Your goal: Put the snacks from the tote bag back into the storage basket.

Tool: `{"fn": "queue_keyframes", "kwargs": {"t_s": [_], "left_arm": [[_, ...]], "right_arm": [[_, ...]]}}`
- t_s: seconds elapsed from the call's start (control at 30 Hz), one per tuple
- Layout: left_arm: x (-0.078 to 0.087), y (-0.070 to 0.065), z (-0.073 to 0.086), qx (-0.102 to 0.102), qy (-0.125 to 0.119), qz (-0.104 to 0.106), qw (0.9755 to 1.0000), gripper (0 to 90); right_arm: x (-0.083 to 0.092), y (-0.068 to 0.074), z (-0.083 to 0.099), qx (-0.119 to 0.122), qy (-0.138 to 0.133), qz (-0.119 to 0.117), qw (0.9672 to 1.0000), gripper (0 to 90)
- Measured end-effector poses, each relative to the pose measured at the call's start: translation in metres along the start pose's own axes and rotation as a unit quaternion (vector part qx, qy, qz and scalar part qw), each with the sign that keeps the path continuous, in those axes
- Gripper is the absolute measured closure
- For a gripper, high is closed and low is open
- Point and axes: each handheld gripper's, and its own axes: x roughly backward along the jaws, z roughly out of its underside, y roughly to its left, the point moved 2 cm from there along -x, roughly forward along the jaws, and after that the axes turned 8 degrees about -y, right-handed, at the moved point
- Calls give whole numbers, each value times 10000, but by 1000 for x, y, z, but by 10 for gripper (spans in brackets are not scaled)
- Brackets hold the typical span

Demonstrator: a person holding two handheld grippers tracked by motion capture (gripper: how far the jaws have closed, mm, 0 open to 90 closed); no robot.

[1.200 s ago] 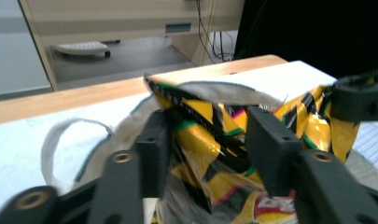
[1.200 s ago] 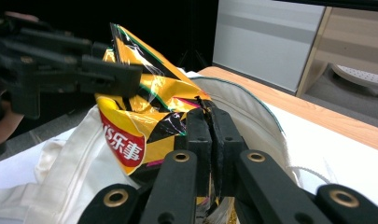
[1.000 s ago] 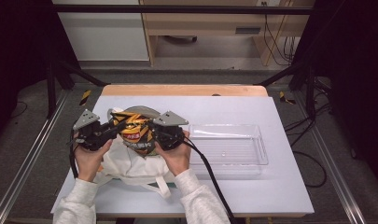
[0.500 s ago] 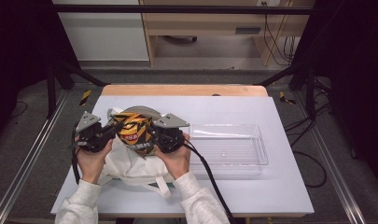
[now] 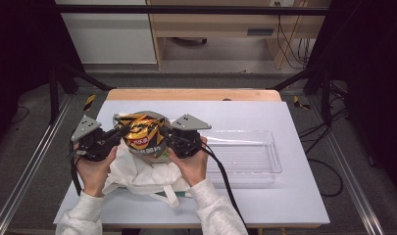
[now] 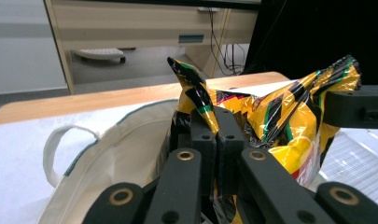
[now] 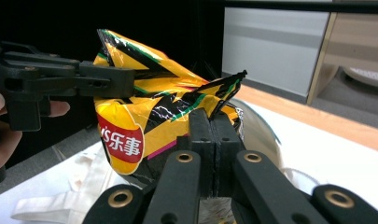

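A yellow and black chip bag [image 5: 144,134] stands upright in the mouth of a white tote bag [image 5: 142,174] on the table. My left gripper [image 5: 118,131] is shut on the bag's top left corner, and its jaws [image 6: 216,126] pinch the foil [image 6: 289,121] tightly. My right gripper [image 5: 162,131] is shut on the top right corner. Its jaws have just closed further, with the foil flap [image 7: 130,116] between them in the right gripper view [image 7: 213,130]. Each gripper view also shows the other gripper clamped on the far corner.
A clear plastic tray [image 5: 245,156] lies right of the tote bag on the white table top [image 5: 264,205]. The tote's handle loop [image 6: 60,140] hangs toward the table's front. A wooden strip [image 5: 196,94] runs along the far edge, with furniture behind it.
Both hands have lifted slightly, and the chip bag has risen a little out of the tote. The left jaws have closed onto the bag's corner.
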Motion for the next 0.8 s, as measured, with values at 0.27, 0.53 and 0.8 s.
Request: {"fn": "queue_keyframes", "kwargs": {"t_s": [0.27,0.53,0.8], "left_arm": [[13,-11,-16,6,-203,33,9998,883],[21,-24,-31,-19,-346,57,9994,883],[18,-49,-48,-153,-461,83,9988,884]], "right_arm": [[13,2,-20,65,-165,-132,9998,900],[25,3,-42,214,-235,-206,9993,900],[45,-4,-58,364,-345,-79,9987,900]]}}
